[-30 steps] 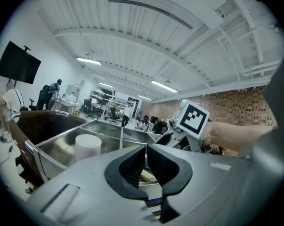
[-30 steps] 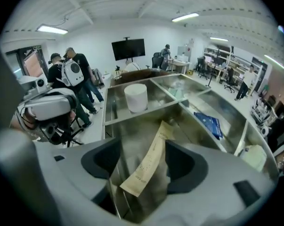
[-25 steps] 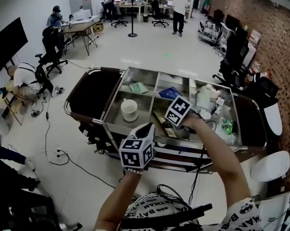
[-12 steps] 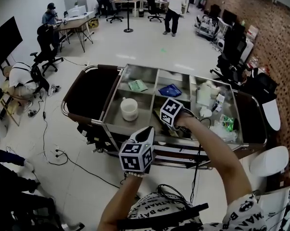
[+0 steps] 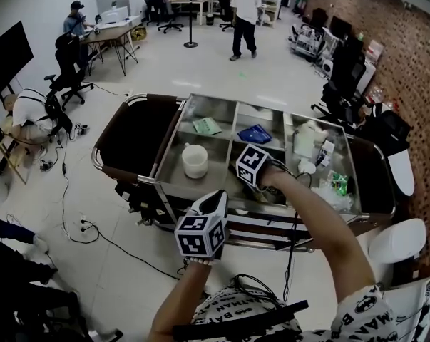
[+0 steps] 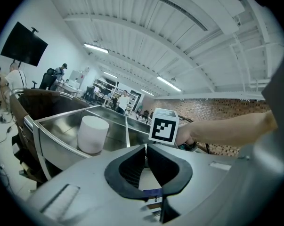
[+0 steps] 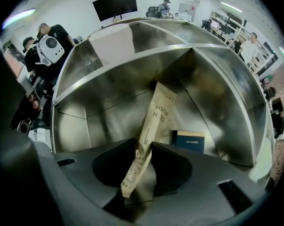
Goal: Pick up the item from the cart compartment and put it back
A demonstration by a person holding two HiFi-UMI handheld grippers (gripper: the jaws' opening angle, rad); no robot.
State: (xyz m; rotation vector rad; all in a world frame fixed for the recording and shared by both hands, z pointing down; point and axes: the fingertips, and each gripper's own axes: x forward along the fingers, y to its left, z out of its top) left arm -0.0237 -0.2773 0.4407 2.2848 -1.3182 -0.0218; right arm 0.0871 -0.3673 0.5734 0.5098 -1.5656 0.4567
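A long beige printed packet [image 7: 158,114] stands on edge in the cart's middle front compartment [image 7: 132,93]. My right gripper [image 7: 144,147] reaches down into that compartment, and its jaws are closing, the pads pinching the packet's lower end. In the head view only its marker cube and the hand on the right gripper [image 5: 252,165] show; the packet is hidden there. A dark blue booklet [image 7: 189,140] lies on the compartment floor behind the packet. My left gripper [image 6: 145,149] hovers at the cart's near rim, shut and empty; the head view shows the left gripper [image 5: 216,197] in front of the cart.
The steel cart [image 5: 173,128] has several compartments. A white cylinder [image 5: 195,160] stands in the left front one, a green packet [image 5: 205,126] and a blue packet [image 5: 254,134] lie in the rear ones, and bottles and bags [image 5: 311,144] fill the right side. A person [image 5: 243,9] walks behind.
My right gripper's cube shifted slightly left and lower into the middle compartment. The left gripper stayed nearly still. The person at the back walked left.
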